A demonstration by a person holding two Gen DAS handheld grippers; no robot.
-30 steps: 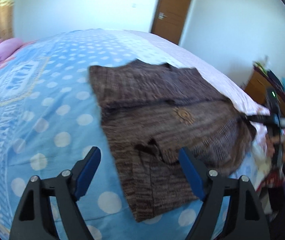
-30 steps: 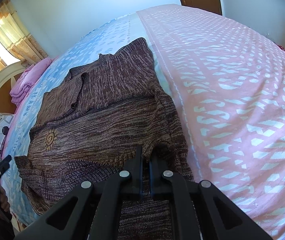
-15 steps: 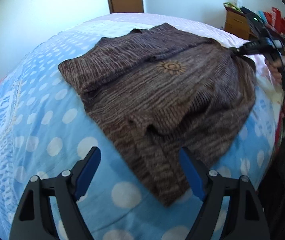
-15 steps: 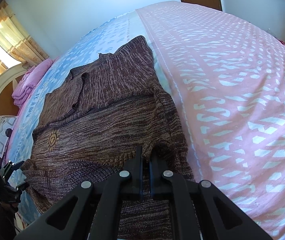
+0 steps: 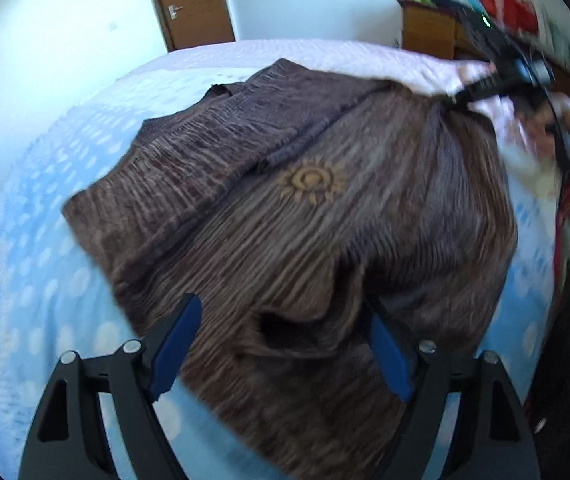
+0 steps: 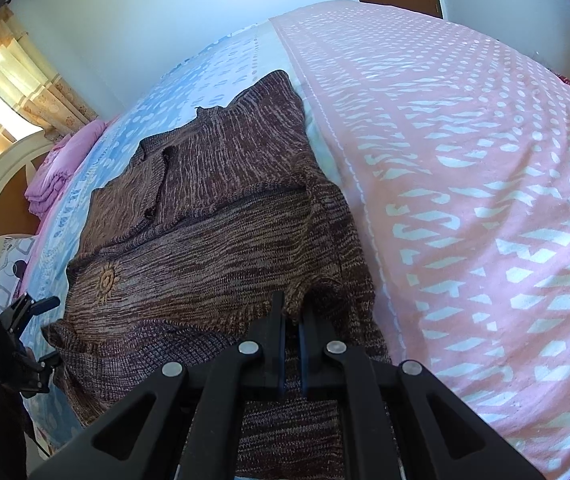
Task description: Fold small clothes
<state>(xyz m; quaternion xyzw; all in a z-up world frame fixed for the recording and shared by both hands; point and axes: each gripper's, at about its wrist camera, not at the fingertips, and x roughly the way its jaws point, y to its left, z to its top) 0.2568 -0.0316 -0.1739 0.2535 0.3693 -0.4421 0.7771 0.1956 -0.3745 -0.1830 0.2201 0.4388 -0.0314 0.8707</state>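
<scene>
Right wrist view shows the brown knitted sweater (image 6: pixel 221 240) spread on the bed (image 6: pixel 485 200), lying along the seam where the pink cover meets the blue dotted one. One sleeve is already laid across its upper body; the rest is still flat and unfolded. The right gripper (image 6: pixel 293 320) is clamped together on the sweater's near hem corner. The left gripper (image 5: pixel 281 344) hangs with its blue pads wide apart over the bunched hem on the opposite side of the sweater, gripping nothing. I judge the folding barely begun: the main folds remain.
</scene>
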